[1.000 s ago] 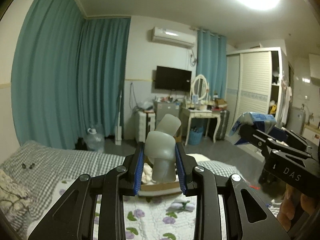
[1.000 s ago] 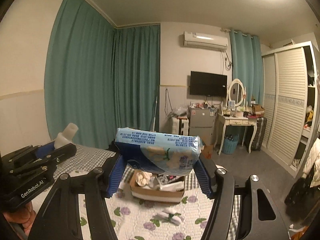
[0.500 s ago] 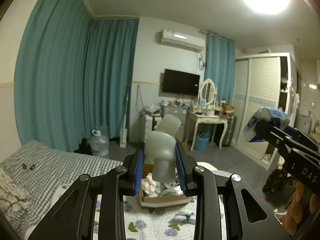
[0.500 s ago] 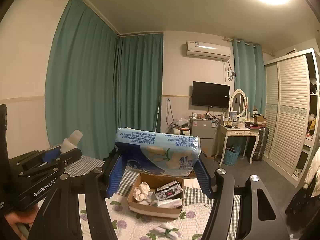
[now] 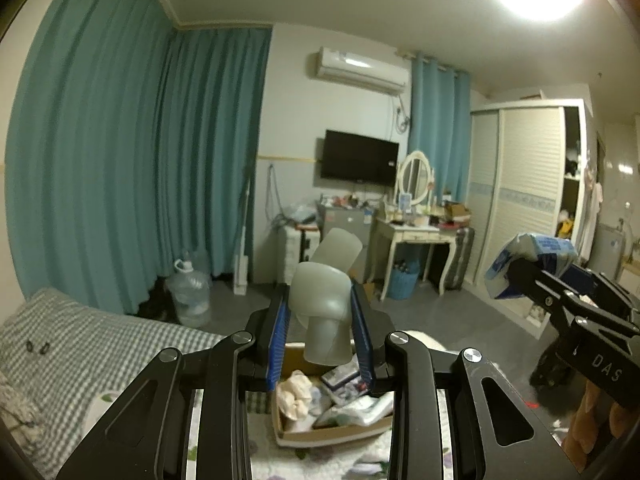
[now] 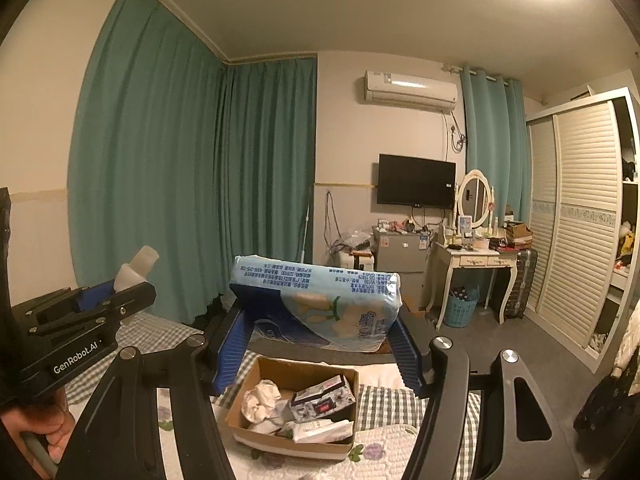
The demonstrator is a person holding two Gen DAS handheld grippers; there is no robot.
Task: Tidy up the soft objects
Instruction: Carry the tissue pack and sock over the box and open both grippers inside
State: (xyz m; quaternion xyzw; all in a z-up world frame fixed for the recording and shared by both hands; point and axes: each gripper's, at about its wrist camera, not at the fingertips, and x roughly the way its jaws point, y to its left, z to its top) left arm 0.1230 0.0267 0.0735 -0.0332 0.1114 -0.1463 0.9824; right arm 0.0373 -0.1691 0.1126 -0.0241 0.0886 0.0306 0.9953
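Leftmost, the left gripper (image 5: 322, 338) has its blue-padded fingers (image 5: 279, 344) pressed in on a translucent grey, soft plastic squeeze bottle (image 5: 326, 312), which stands roughly upright between them with its wide end uppermost (a second pale cylinder shows just behind it; whether it is part of the bottle, I cannot tell). Both grippers are held in the air above an open brown cardboard box (image 6: 294, 402), which sits on a white floral quilt (image 6: 384, 458) over a grey checked bed cover (image 5: 96, 344). Inside the box lie a crumpled cream cloth (image 6: 260, 398), a small dark printed packet (image 6: 324, 398) and a white wrapped packet (image 6: 322, 430). Further right, the right gripper (image 6: 316, 344) stands wide, its blue pads (image 6: 228, 354) clamped on either end of a pale blue soft plastic pack with printed text (image 6: 320, 304), held lengthwise and slightly tilted over the box.
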